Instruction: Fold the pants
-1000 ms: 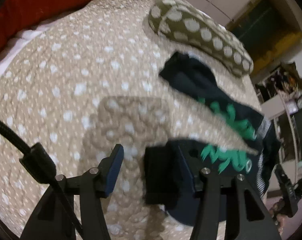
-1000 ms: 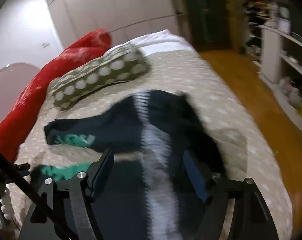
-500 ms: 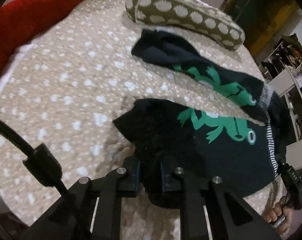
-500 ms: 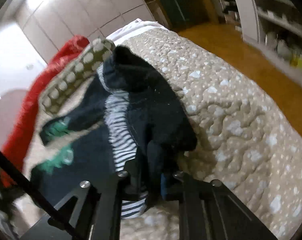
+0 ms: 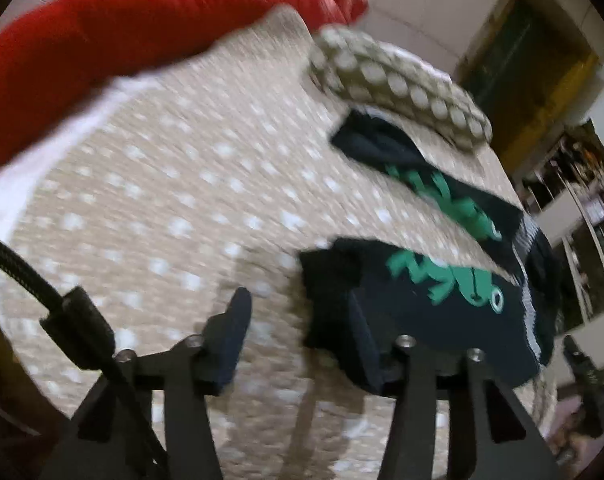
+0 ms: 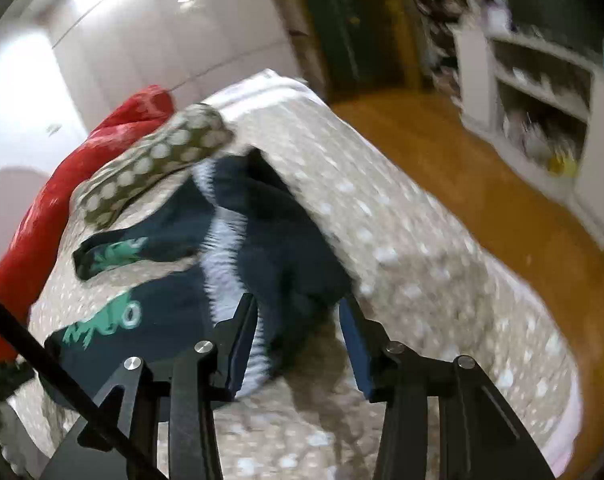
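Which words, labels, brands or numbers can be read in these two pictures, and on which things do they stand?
None can be read.
The pants carry only green frog prints, no letters.
The things on the white shelf are too blurred and small to show any label.

Indoor ceiling light, glare on wardrobe doors [image 6: 149, 40]; strong motion blur throughout; fisheye bending, dark corners; soft shadows on bed [image 5: 173, 208].

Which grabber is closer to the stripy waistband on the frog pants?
The right gripper. The striped waistband lies right at its fingers. The left gripper is at the leg end, and the waistband is far across the pants.
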The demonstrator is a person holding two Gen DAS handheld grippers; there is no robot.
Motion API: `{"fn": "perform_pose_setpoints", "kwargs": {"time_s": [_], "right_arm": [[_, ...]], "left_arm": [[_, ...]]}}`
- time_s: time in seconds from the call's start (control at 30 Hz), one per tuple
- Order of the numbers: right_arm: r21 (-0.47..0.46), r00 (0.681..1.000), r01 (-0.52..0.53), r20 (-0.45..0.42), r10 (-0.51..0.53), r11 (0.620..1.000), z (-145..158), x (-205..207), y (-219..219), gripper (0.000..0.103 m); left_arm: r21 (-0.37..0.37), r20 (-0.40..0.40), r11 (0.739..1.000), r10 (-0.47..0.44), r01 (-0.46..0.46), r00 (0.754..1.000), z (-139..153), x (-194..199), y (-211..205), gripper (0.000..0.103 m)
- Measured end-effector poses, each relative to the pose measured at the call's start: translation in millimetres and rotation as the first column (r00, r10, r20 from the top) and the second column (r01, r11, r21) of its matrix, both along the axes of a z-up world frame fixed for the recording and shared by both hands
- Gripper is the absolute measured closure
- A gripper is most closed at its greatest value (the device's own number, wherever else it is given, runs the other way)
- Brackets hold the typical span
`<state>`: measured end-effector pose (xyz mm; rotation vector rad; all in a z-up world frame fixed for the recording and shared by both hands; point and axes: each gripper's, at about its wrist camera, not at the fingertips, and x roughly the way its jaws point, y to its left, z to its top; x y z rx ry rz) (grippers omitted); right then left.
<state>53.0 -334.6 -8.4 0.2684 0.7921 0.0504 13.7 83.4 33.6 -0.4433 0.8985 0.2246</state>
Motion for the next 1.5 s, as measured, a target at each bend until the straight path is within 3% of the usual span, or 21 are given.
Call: {"fn": "perform_pose_setpoints", "kwargs": {"time_s": [0.1,0.23,0.4,0.5,0.6,0.7,0.77,0.83,0.93,1.07,1.23,1.37,1.43,1.5], "right_arm": [[-0.001,0.989,-0.145,0.021,0.145,0.989,16,15,45,0.052],[-0.019,0.936,-0.352,0.023,0.352,0.936,21,40,136,0.052],[-0.104,0.815,-0.577,-0.009,0.580,0.810,15,84,271,0.052],[-0.193,0.768,-0.634,-0.047,0.638,0.749,1,110,336,0.052],[-0.304,0.742,-0.655,-0.086,0.665,0.691,-20,134,388,0.047],[-0.378,0.749,-0.642,-0.122,0.651,0.668,-41,154,417,0.037],[-0.415,0.756,-0.635,-0.157,0.636,0.652,-58,167,429,0.038],[-0.399,0.754,-0.643,-0.182,0.631,0.654,-66,175,432,0.082],[-0.362,0.774,-0.626,-0.176,0.608,0.691,-58,180,429,0.088],[-0.220,0.774,-0.632,-0.137,0.618,0.743,-35,169,417,0.088],[-0.101,0.716,-0.698,-0.149,0.682,0.709,-21,138,427,0.086],[-0.102,0.699,-0.715,-0.151,0.699,0.692,-23,127,422,0.071],[-0.079,0.719,-0.694,-0.130,0.682,0.716,-14,128,400,0.050],[-0.090,0.753,-0.658,-0.088,0.652,0.748,-1,130,365,0.046]], "left_arm": [[0.029,0.034,0.999,0.036,-0.037,0.999,6,-14,9,0.051],[0.039,0.059,0.997,0.061,-0.064,0.996,5,-24,22,0.044],[0.014,0.064,0.995,0.094,-0.095,0.993,-3,-32,45,0.043],[-0.014,0.061,0.993,0.114,-0.113,0.992,-9,-36,61,0.042],[-0.043,0.050,0.990,0.133,-0.131,0.990,-16,-40,77,0.042],[-0.065,0.038,0.985,0.161,-0.158,0.986,-24,-44,93,0.042],[-0.079,0.032,0.982,0.175,-0.172,0.984,-28,-45,101,0.042],[-0.101,0.034,0.980,0.177,-0.173,0.984,-31,-46,105,0.042],[-0.105,0.037,0.978,0.183,-0.178,0.982,-30,-46,106,0.042],[-0.111,0.040,0.977,0.187,-0.181,0.982,-26,-47,105,0.042],[-0.092,0.035,0.982,0.170,-0.166,0.985,-17,-47,93,0.042],[-0.061,0.050,0.989,0.138,-0.135,0.989,-4,-49,79,0.040],[-0.040,0.057,0.991,0.127,-0.125,0.990,2,-49,74,0.037],[-0.020,0.061,0.993,0.115,-0.114,0.992,7,-47,70,0.037]]}}
